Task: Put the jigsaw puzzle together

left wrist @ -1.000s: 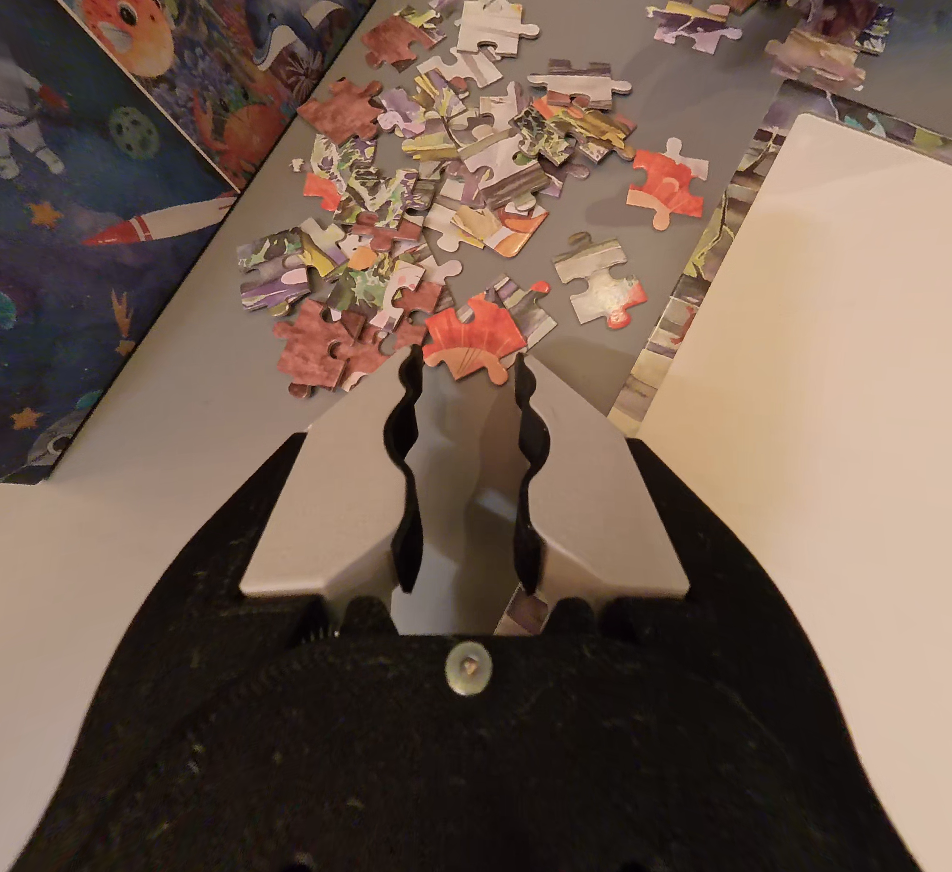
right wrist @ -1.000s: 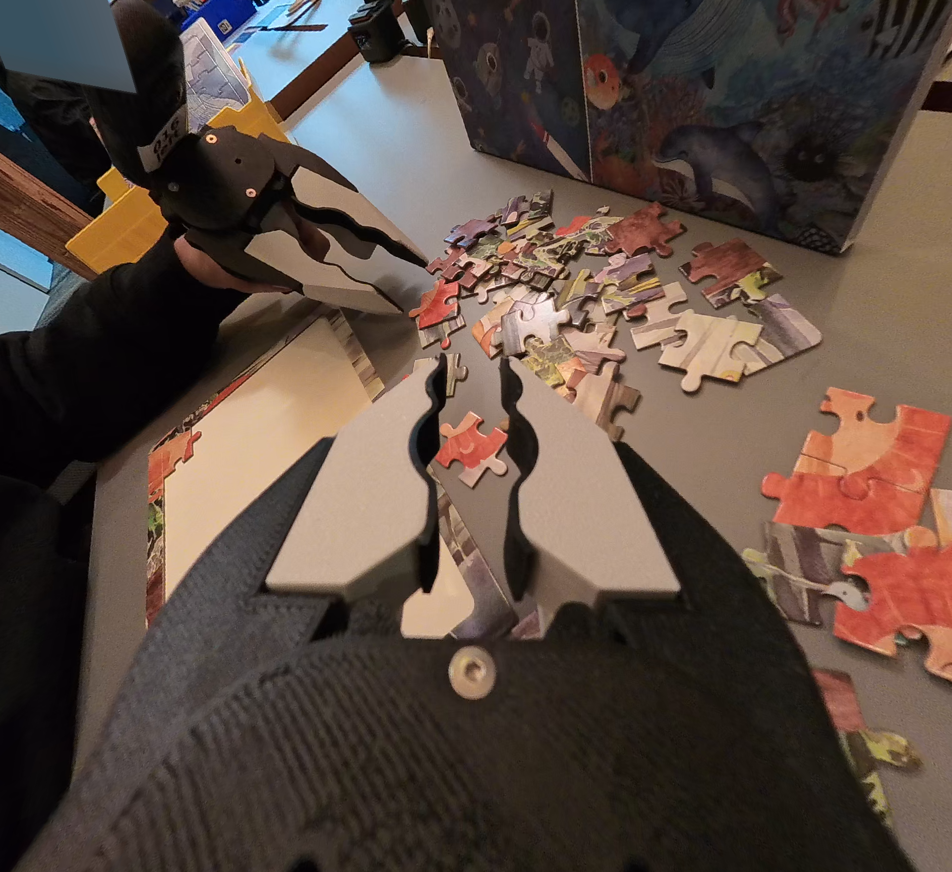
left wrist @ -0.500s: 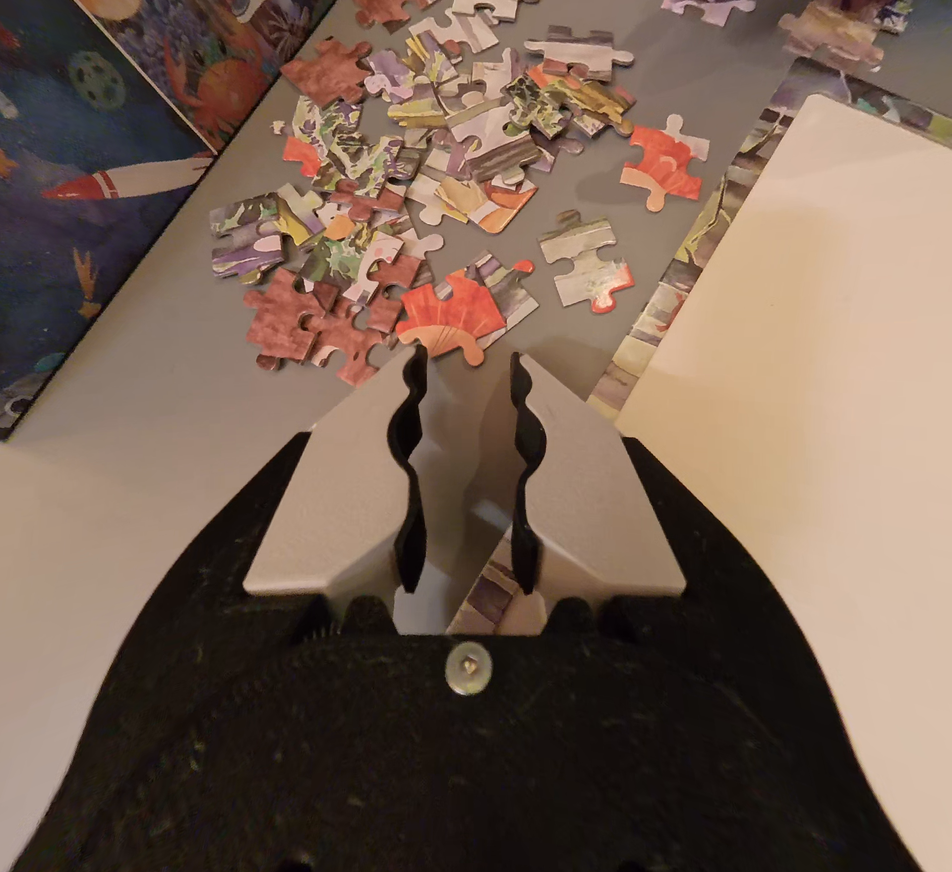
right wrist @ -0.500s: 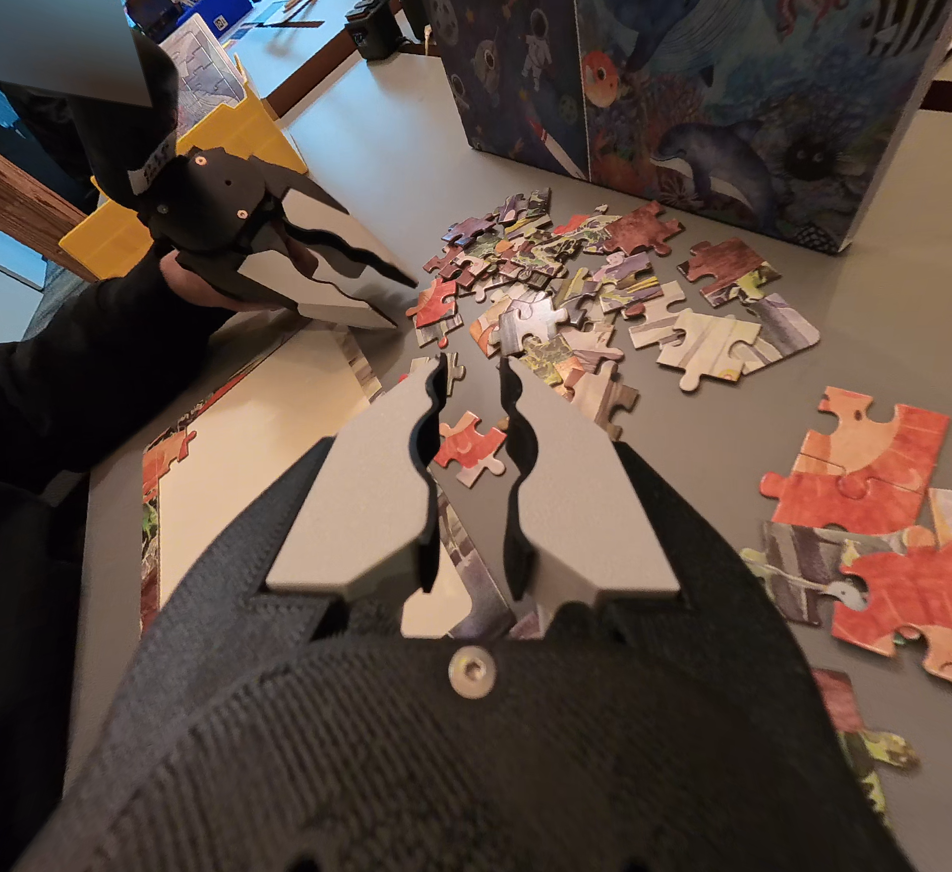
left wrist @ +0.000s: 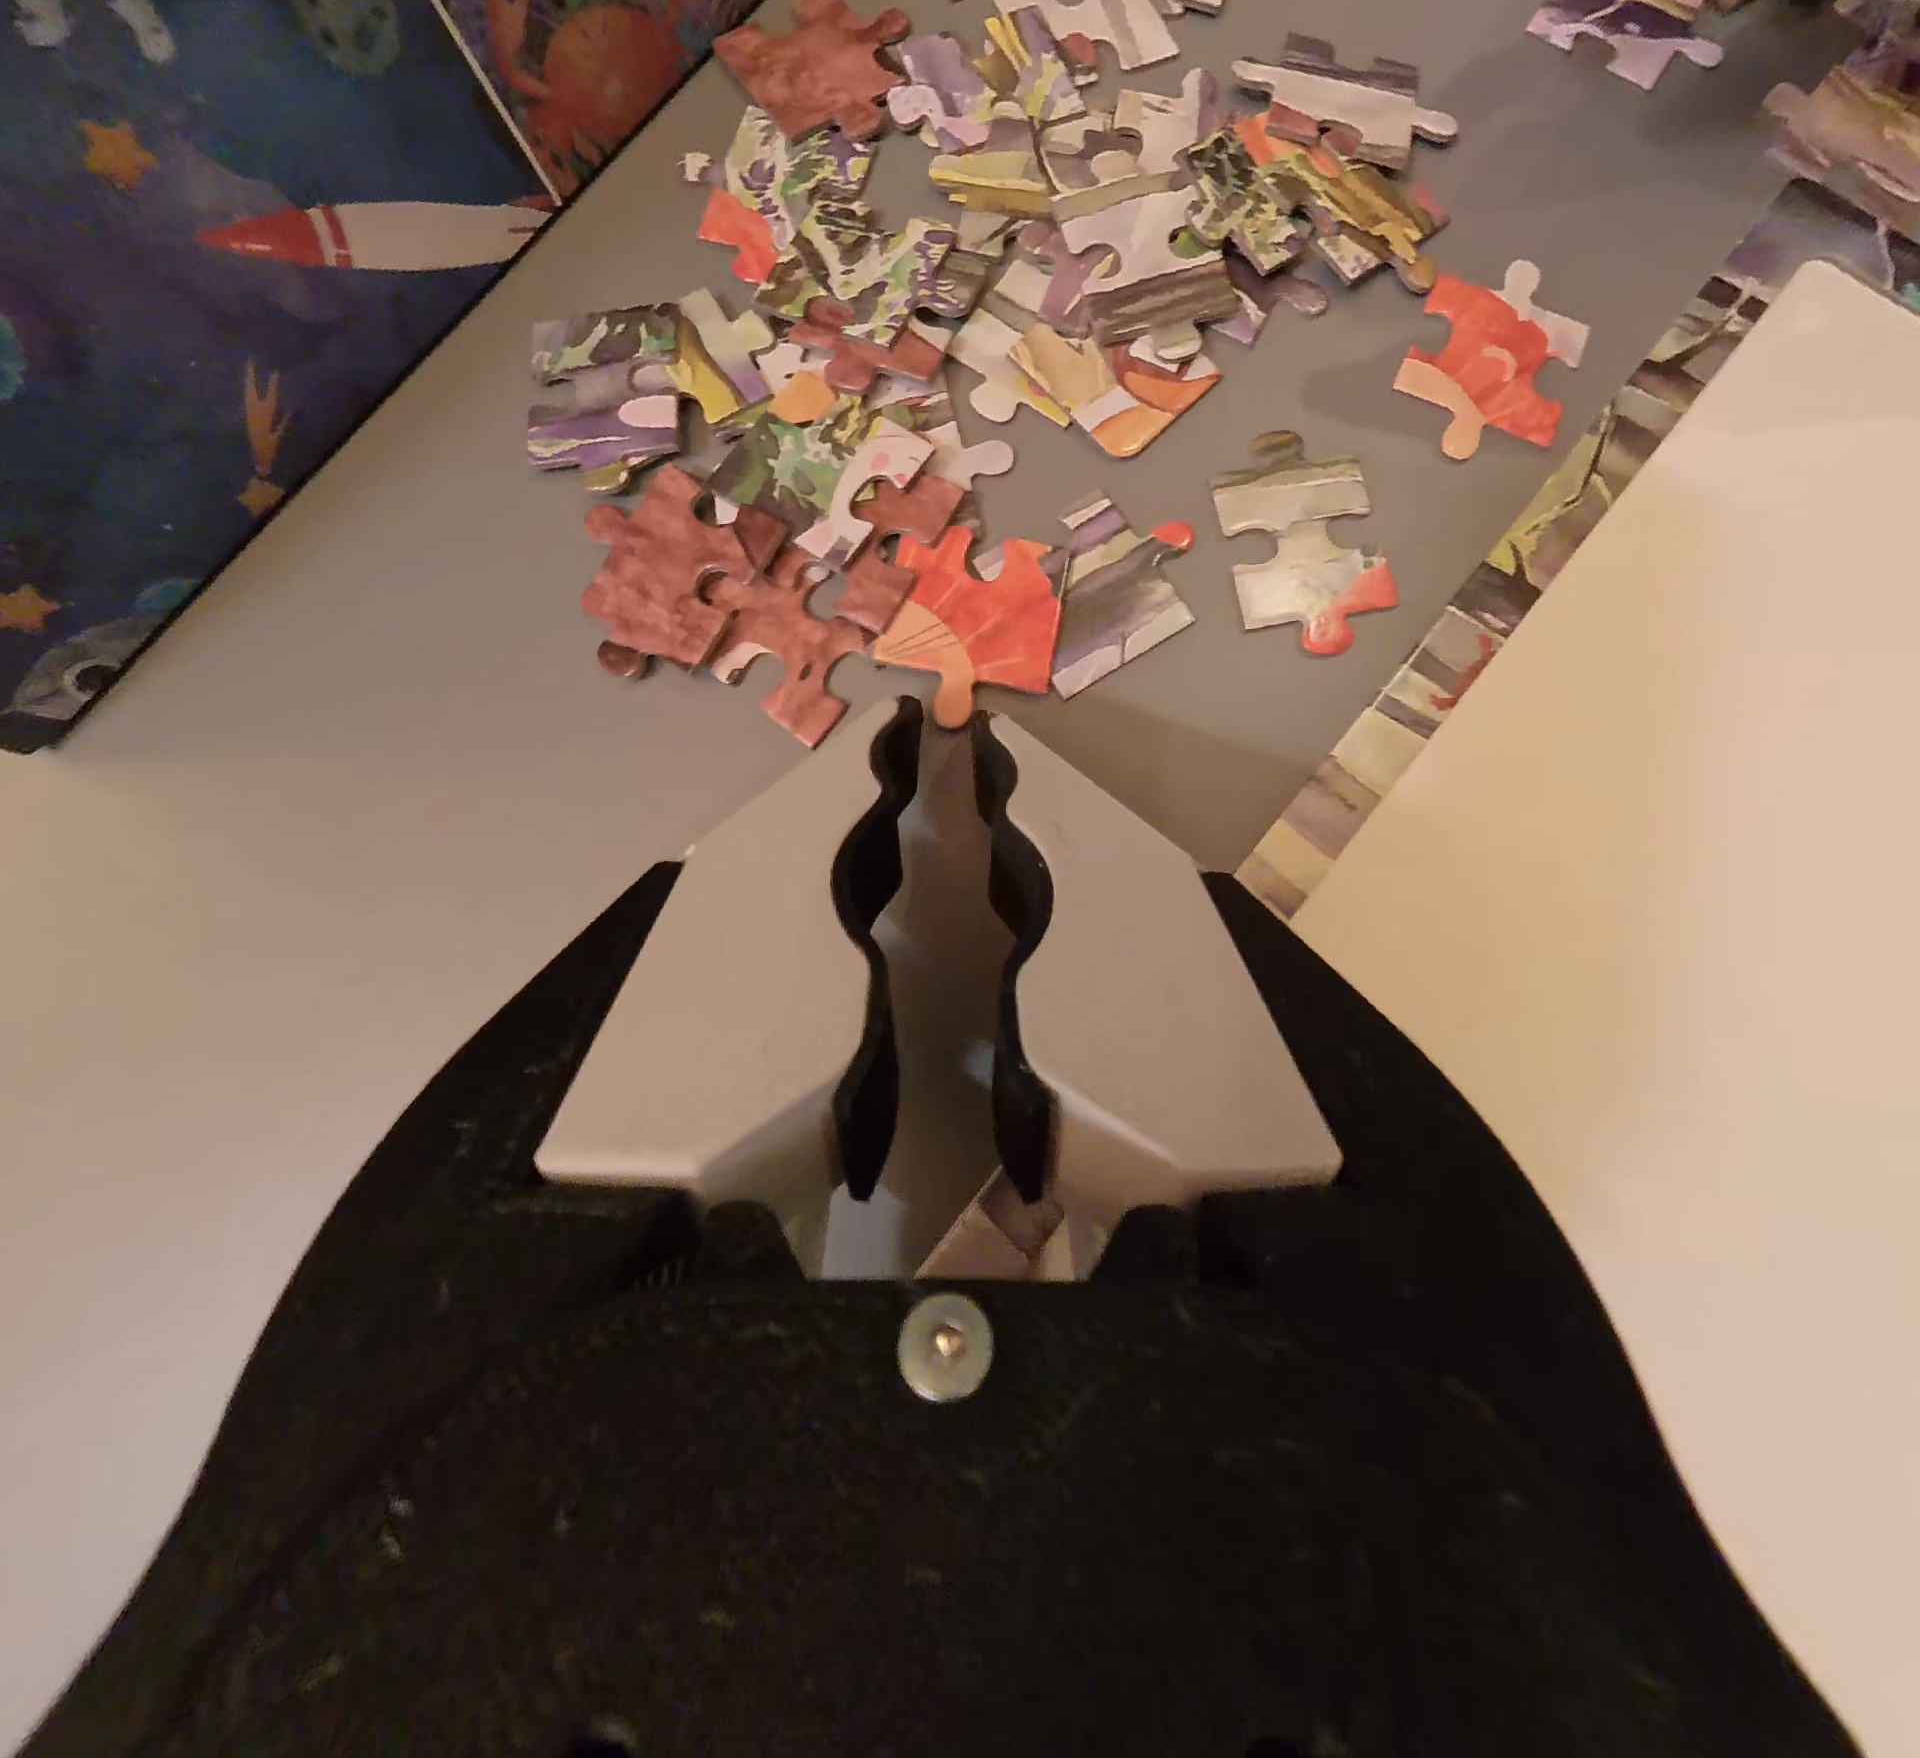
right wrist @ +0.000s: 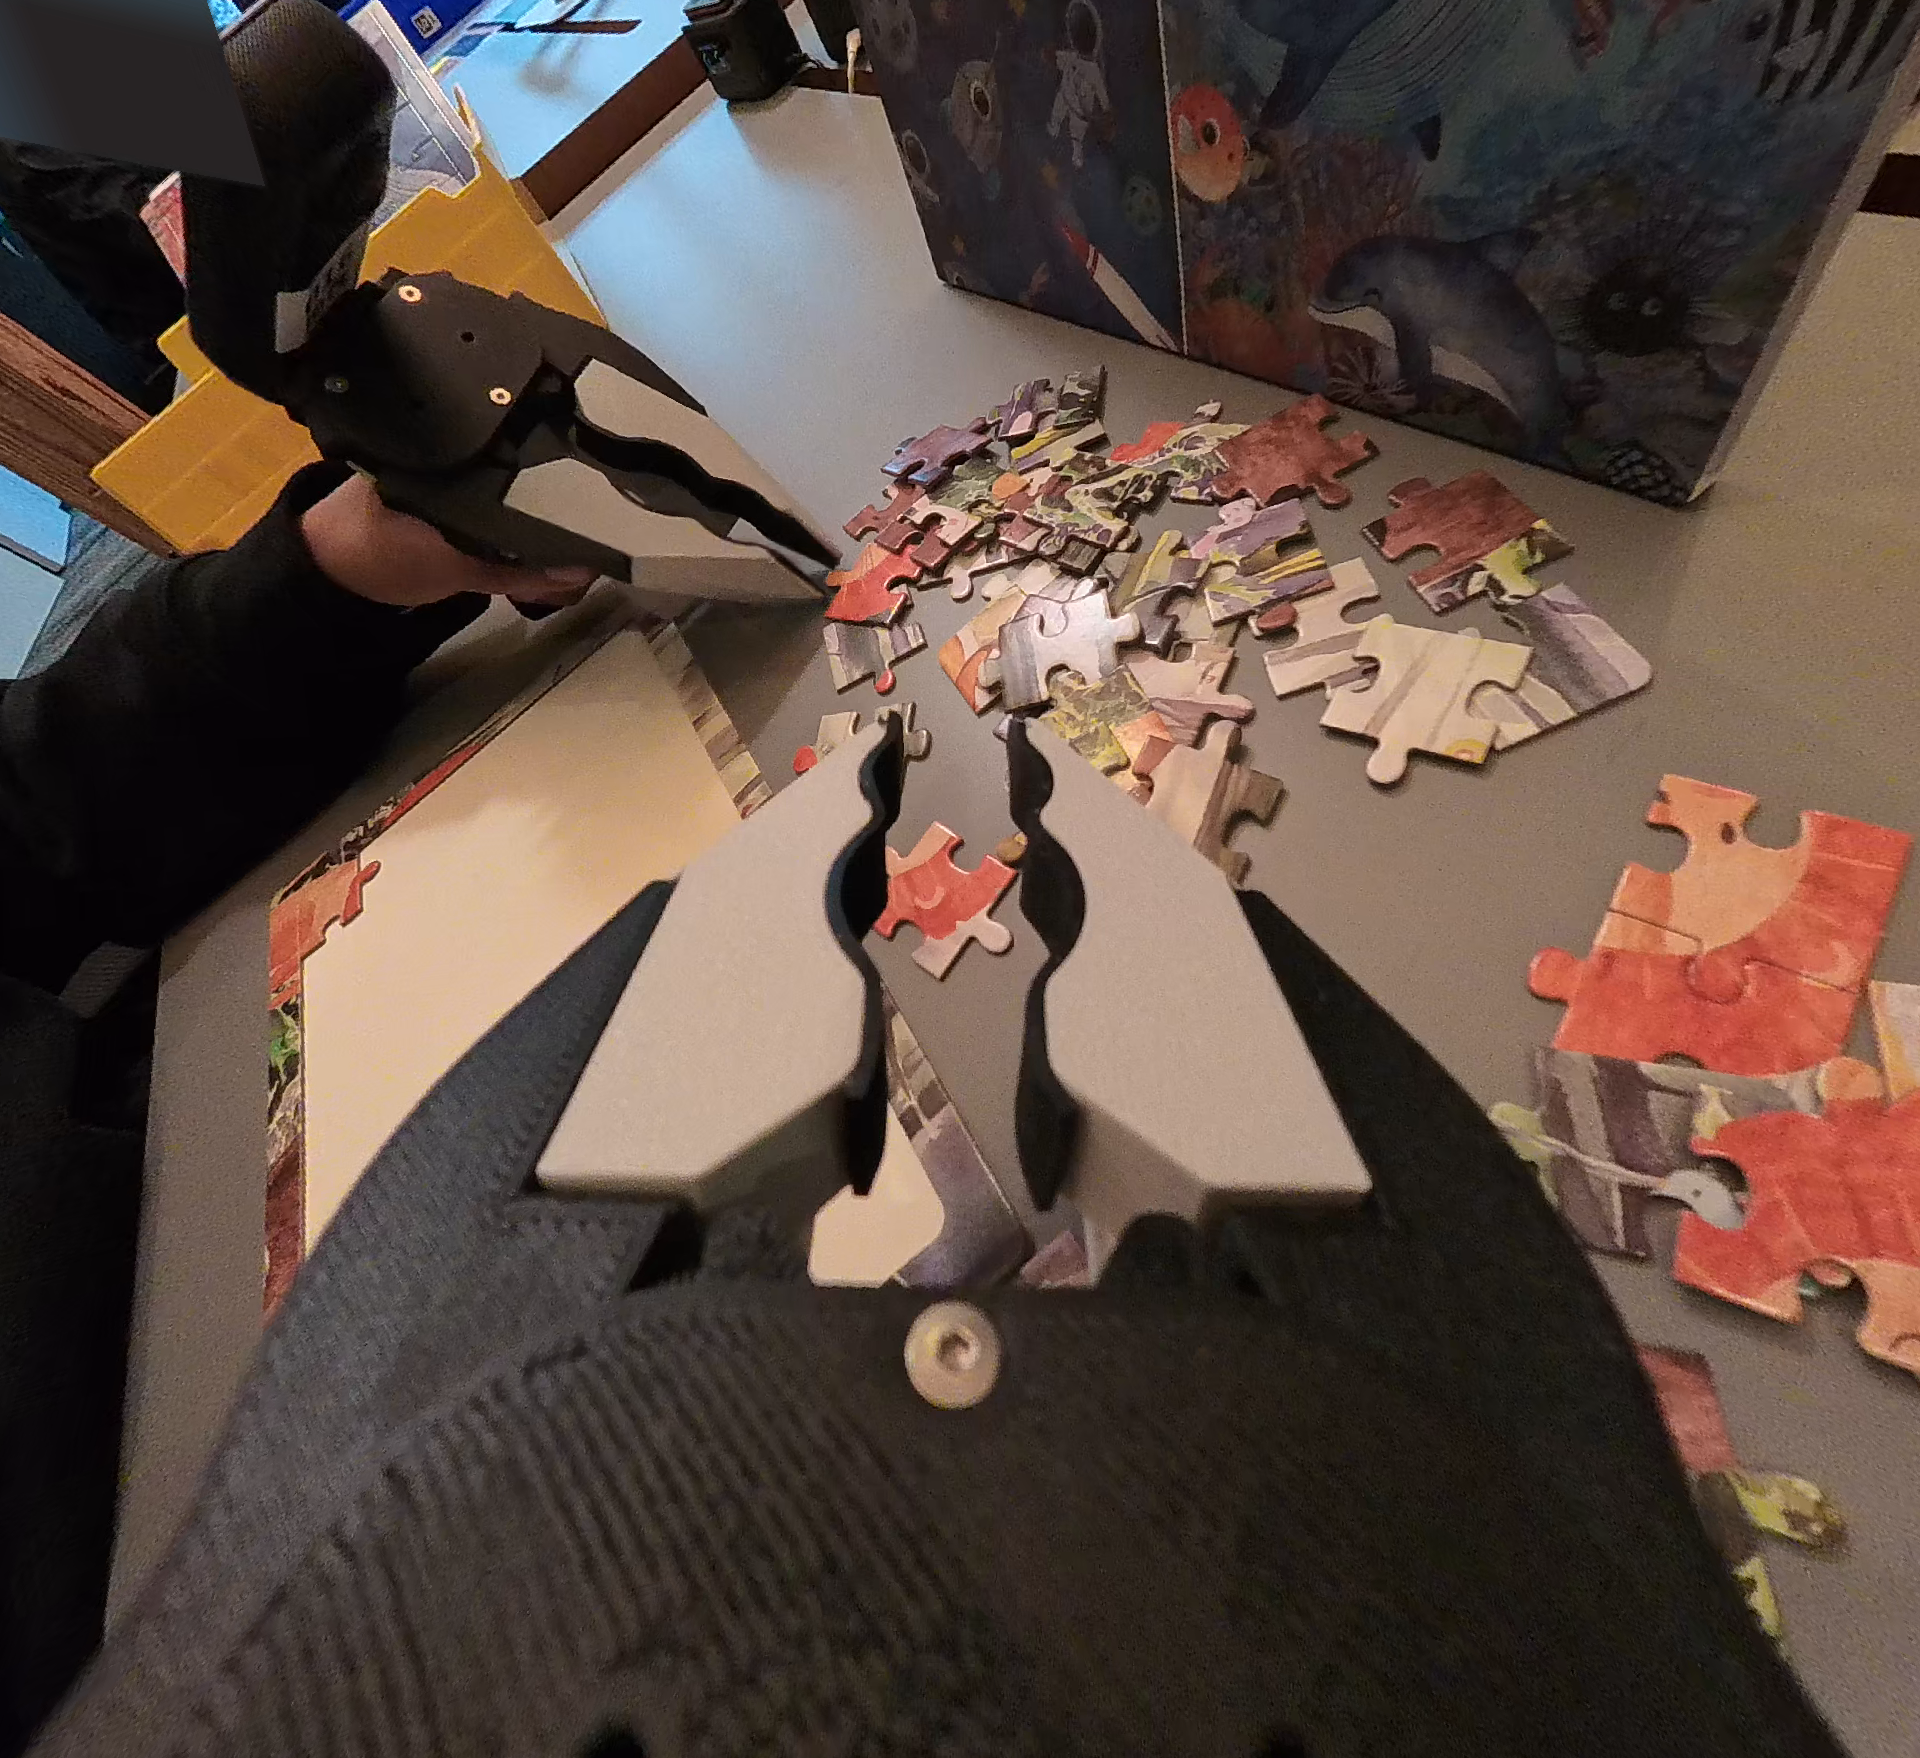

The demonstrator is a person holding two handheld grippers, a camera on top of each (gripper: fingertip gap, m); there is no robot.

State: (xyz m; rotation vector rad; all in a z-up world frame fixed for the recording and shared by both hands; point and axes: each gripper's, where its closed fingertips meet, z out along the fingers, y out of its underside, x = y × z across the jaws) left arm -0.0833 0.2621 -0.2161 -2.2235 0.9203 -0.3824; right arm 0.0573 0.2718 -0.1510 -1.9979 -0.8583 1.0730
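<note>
Left claw (left wrist: 948, 719) pinches orange piece (left wrist: 977, 619) (by its tab).

Two grippers (right wrist: 951, 752), one printed box (right wrist: 1455, 98), perhaps forty loose puzzle pieces (left wrist: 1039, 306)

Warm, rather dim indoor light falls from overhead, leaving soft shadows under the puzzle pieces (left wrist: 997, 326) on the grey surface (right wrist: 1455, 887). Both wide-angle views bend at the edges; the far room looks brighter, bluish and slightly soft.
</note>
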